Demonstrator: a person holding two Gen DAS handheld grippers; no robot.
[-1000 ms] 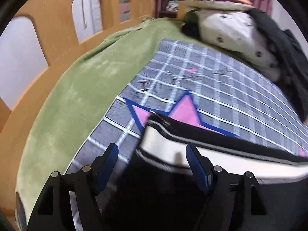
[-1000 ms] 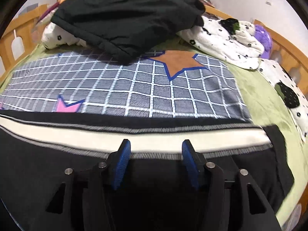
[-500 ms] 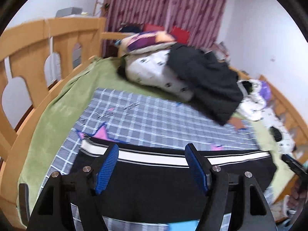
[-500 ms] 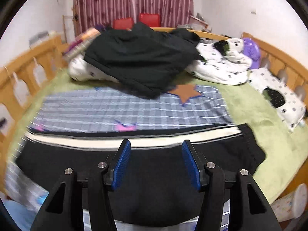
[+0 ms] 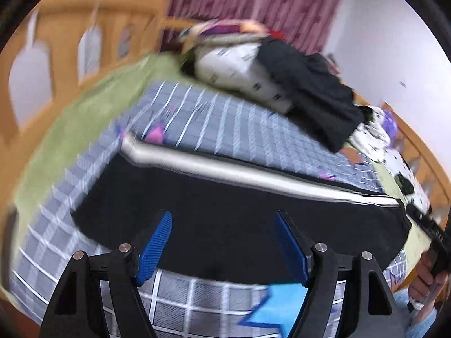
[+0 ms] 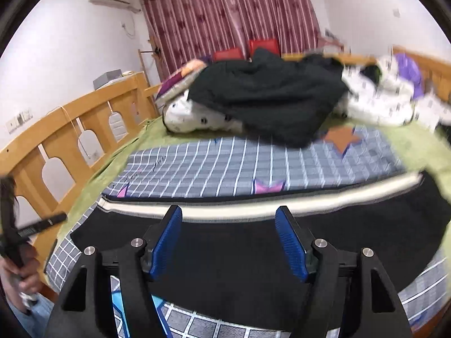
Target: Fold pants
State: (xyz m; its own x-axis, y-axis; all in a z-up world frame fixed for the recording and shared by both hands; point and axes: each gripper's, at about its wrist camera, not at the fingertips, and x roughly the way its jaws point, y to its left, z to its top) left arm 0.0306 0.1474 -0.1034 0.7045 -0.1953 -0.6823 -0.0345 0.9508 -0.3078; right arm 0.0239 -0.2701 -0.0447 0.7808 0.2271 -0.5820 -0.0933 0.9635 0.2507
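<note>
Nearest, left gripper (image 5: 222, 242) hovering above the pants (image 5: 225, 211), blue pads (image 5: 156, 242) spread apart and opening, nothing pinched between them. Likewise right gripper (image 6: 229, 242) raised over the same pants (image 6: 253, 242), jaws opening, empty, clear of the cloth. Just beyond, black pants lying flat and folded lengthwise across the near edge of the checked grey blanket (image 6: 220, 169), white side stripe (image 6: 253, 209) running along the far edge. Off to the left of the right wrist view, a hand (image 6: 21, 276) gripping the other tool's handle. Under the blanket, green sheet (image 6: 93, 188) reaching to the wooden bed rail (image 6: 56, 129). Farther back, a black garment (image 6: 267, 95) heaped over a spotted white pillow (image 6: 197, 115). Farthest, dark red curtains (image 6: 231, 11) against the wall, somewhat blurred in the left wrist view.
</note>
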